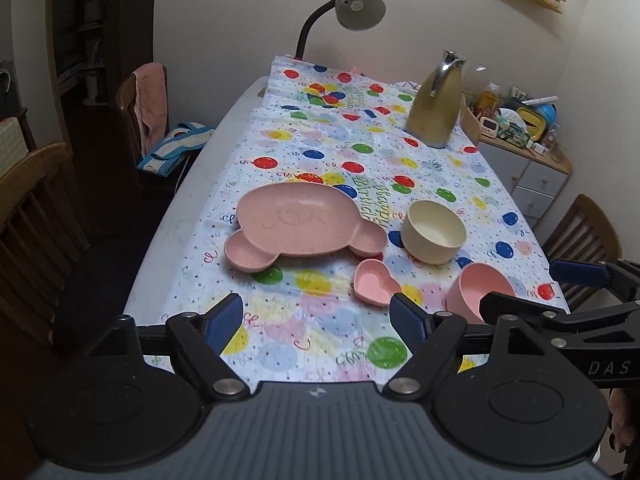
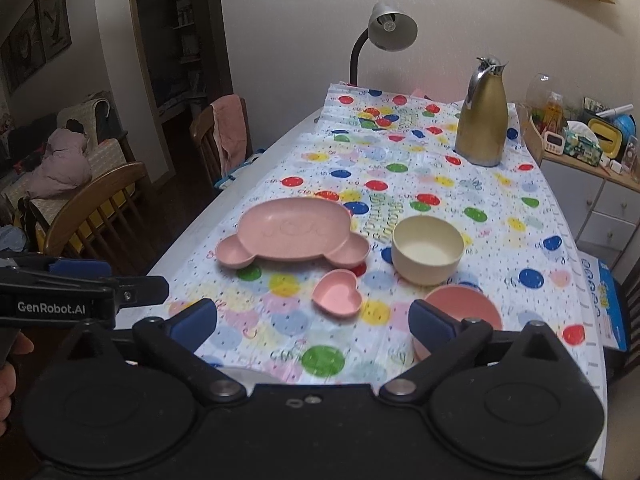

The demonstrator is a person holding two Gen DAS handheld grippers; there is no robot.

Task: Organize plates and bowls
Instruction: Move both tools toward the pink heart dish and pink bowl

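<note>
**Both tongs wide and empty over the party table, four dishes waiting**

Your left gripper [image 1: 316, 320] hangs above the near end of the table with its blue pads spread wide and nothing between them but balloon-print cloth. Your right gripper [image 2: 314, 322] stands just as wide, also empty; its right-hand finger partly covers the pink bowl [image 2: 464, 308], but no pad presses on it.

Just past the fingers lies the small heart-shaped dish [image 2: 337, 293], near the pink bowl and clear of it. Further on, the cream bowl [image 2: 427, 249] stands upright, and to its left the bear-shaped pink plate [image 2: 292, 234] rests flat, one ear close to the heart dish. Well beyond, a gold jug [image 2: 482, 120] and a desk lamp [image 2: 390, 28] hold the far end of the tablecloth [image 2: 440, 184].

Nothing looks stacked yet, so the sorting seems to be at its start. The likely first move is the pink bowl: bring your right gripper down over its rim, one pad inside and one outside the wall, and close gently, since light plastic can skid or tip. Keep it level on the way to the cream bowl, and keep your left gripper out of that path, perhaps steadying the plate.
</note>
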